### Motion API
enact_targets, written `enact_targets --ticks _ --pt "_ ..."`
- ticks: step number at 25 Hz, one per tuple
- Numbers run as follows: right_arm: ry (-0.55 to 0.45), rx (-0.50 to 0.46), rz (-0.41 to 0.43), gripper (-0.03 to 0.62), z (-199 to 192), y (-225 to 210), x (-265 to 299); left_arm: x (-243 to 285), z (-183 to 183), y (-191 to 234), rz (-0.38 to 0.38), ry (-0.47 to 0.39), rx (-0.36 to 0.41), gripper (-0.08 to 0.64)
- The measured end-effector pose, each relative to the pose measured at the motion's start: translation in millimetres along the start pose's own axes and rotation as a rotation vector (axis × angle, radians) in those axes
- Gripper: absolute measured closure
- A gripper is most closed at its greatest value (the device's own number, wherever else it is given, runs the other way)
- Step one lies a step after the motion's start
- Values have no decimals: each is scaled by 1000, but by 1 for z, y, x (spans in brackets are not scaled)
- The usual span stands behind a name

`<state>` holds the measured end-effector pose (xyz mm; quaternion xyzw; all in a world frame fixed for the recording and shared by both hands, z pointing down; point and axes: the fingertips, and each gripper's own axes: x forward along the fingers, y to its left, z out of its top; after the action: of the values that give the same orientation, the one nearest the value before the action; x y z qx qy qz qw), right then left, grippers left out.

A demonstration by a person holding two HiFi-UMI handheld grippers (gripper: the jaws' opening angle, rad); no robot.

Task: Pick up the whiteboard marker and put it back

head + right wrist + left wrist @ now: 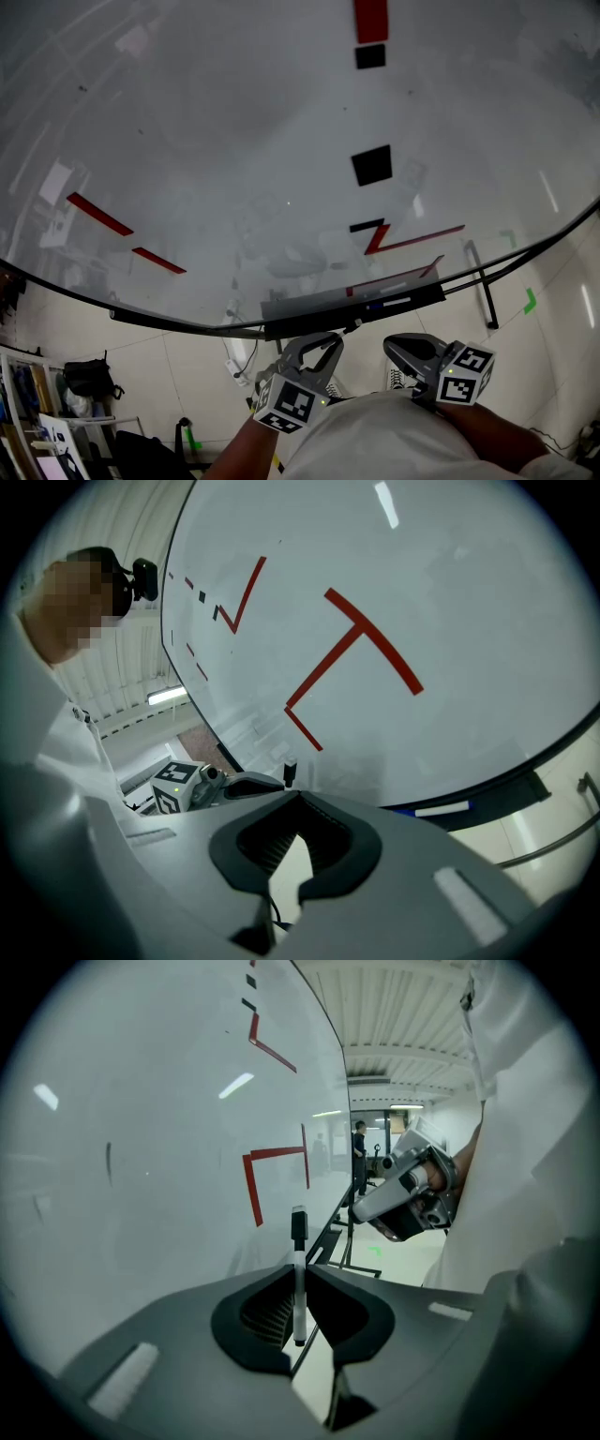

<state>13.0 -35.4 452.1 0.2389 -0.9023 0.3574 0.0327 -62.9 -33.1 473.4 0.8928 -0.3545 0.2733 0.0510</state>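
Left gripper (322, 345): jaws clamped on whiteboard marker (298, 1283), upright, cap up, just short of whiteboard (234, 141). Risk: thin pinch, marker may pivot or slip before reaching tray (309, 311). Right gripper (394, 343): jaws together, empty.

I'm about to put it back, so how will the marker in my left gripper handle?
Probably stiff and light: the marker stands straight in the left gripper, no sag. Its smooth round barrel, held at one spot, might slip or pivot. On the tray it would likely roll.
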Motion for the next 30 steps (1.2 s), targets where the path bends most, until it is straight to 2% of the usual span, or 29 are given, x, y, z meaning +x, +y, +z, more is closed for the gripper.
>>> enact_targets --ticks 6,9,13,15,25,30 --pt "-4 3 -1 592 1 -1 0 2 -1 2 23 34 56 505" --pt "-5 4 -1 592 1 -1 -1 4 -4 1 35 76 133 505" --pt "-4 5 -1 592 1 -1 0 5 -9 0 59 155 287 505" --pt "-4 5 -1 592 1 -1 -1 7 -10 -1 66 185 339 505" --pt "-6 2 -8 592 1 -1 -2 18 -26 5 82 324 532 505" --pt "-13 4 -15 592 2 -3 -5 21 -29 6 77 371 587 505"
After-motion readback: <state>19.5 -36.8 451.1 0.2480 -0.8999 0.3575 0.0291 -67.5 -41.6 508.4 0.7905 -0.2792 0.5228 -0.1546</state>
